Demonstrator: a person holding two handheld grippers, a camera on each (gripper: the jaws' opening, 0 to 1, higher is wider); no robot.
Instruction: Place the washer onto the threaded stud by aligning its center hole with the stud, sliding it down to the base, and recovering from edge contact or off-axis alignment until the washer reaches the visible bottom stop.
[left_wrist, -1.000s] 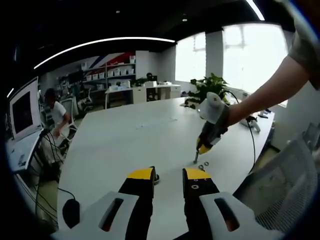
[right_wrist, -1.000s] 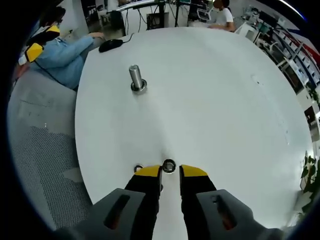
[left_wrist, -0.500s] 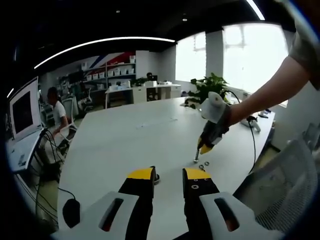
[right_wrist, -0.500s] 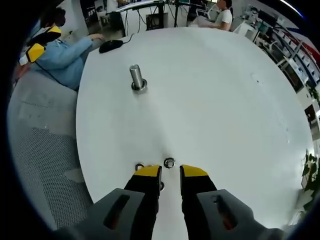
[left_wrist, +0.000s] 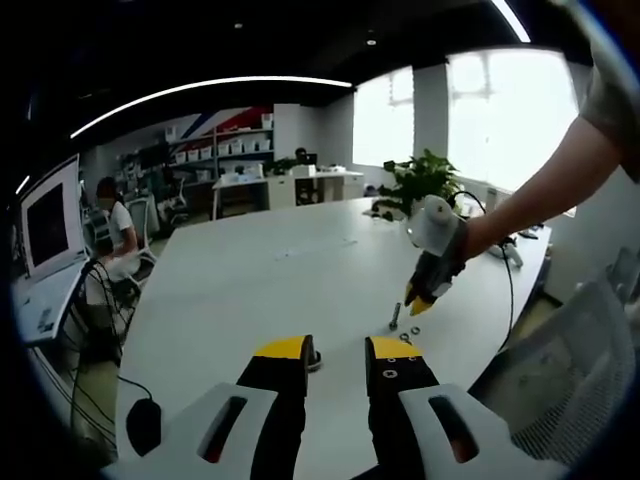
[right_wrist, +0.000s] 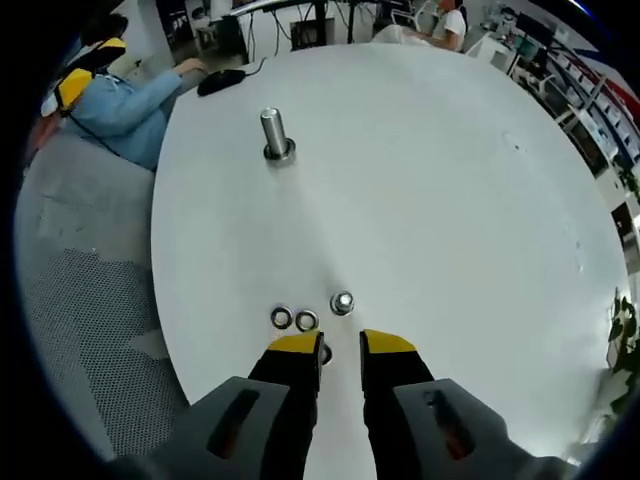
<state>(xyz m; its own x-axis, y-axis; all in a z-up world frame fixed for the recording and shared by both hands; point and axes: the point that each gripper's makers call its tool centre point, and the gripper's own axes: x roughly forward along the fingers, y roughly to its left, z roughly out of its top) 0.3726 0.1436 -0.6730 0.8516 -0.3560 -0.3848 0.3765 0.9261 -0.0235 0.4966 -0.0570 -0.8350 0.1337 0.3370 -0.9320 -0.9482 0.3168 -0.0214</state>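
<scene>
white tabletop (right_wrist: 450, 200) runs across an open office, with shelves and a plant (left_wrist: 420, 175) at the far side. in the right gripper view the right gripper (right_wrist: 340, 348) hangs above the near edge, jaws a little apart and holding nothing; compared with a second ago it has lifted and drawn back, so three washers now show ahead of its tips where two showed before. two flat washers (right_wrist: 293, 319) lie side by side at left, and a third washer (right_wrist: 342, 302) sits just right of them, looking thicker or stood on something. the threaded stud (right_wrist: 273, 132) stands upright far off, well apart from them, with a ring at its base. in the left gripper view the left gripper (left_wrist: 338, 352) waits, jaws apart and empty. no washer is picked yet, so i judge the grasp still lies ahead.
</scene>
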